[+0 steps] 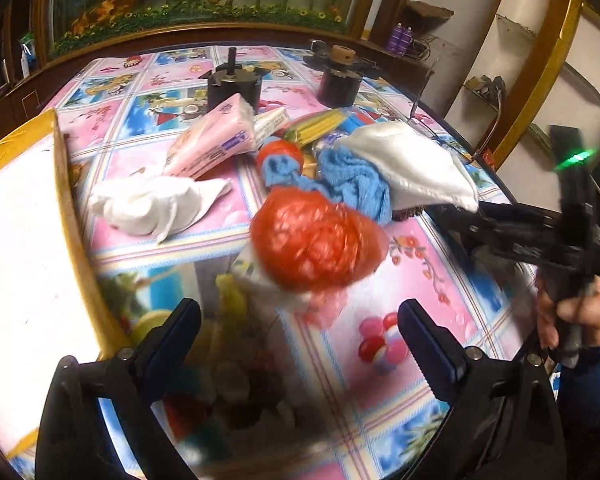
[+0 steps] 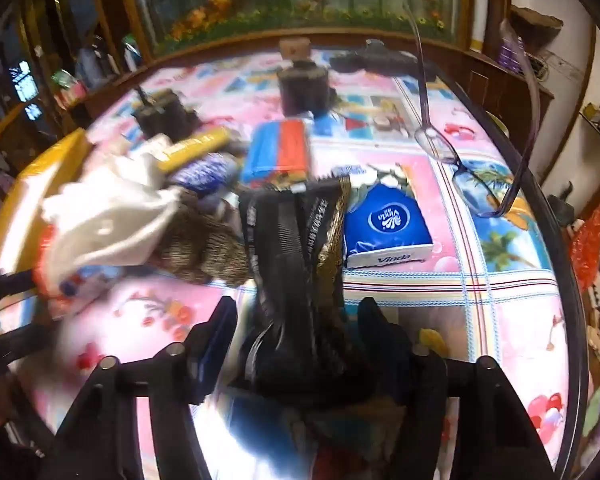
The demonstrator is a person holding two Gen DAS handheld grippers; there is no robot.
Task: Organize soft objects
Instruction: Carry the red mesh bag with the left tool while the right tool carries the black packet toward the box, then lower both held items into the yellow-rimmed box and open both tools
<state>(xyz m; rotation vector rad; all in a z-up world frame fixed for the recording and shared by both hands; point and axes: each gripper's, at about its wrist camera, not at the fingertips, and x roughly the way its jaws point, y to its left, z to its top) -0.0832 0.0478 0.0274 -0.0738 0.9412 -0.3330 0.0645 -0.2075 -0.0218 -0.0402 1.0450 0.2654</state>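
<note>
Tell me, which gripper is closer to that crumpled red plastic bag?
Left. The left gripper stands open just short of the red bag; the right gripper, with a dark strap between its fingers, sits off to the side.

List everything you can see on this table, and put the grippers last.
red bag: one, red, middle of table
towel: one, blue, behind the red bag
white cloths: two, one crumpled at left, one beside the towel
tissue packs: two, pink at centre, blue at right
glasses: one, clear, right edge
dark cylinders: two, black, far side
black straps: one bundle, near side
left jaws: open, empty
right jaws: closed on the black straps
hand: one, on the right handle
</note>
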